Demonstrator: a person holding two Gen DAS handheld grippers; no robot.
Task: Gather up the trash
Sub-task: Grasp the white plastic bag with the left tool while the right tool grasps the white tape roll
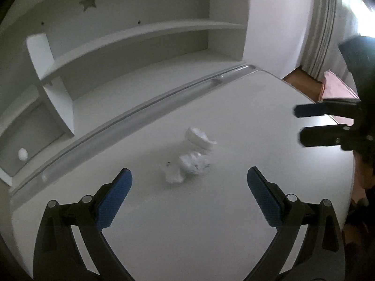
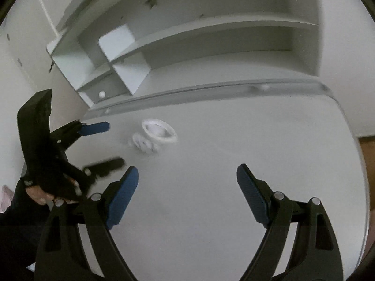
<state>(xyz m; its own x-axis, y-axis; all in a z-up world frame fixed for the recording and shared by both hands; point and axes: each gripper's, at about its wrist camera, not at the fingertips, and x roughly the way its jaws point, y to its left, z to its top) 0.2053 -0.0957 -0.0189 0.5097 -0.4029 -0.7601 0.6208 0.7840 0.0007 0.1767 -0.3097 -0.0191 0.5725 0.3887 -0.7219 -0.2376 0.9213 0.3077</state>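
Observation:
On the white desk (image 1: 199,222) lie a crumpled white paper ball (image 1: 194,162), a smaller crumpled scrap (image 1: 173,174) beside it, and a white paper cup (image 1: 200,138) tipped on its side. My left gripper (image 1: 189,182) hovers just in front of the scraps, open and empty. My right gripper (image 1: 298,125) enters from the right edge, also open. In the right wrist view the cup (image 2: 159,131) and the paper ball (image 2: 143,144) lie ahead to the left. The right gripper (image 2: 187,182) is open over bare desk (image 2: 234,140). The left gripper (image 2: 112,144) stands left of the trash.
A white shelf unit (image 1: 140,30) with a star cutout stands behind a groove along the desk's back edge. A small white ball (image 1: 22,154) sits in a lower cubby. Wooden floor (image 1: 302,79) and a pink object (image 1: 337,89) lie past the desk's right edge. A gloved hand (image 2: 42,187) holds the left gripper.

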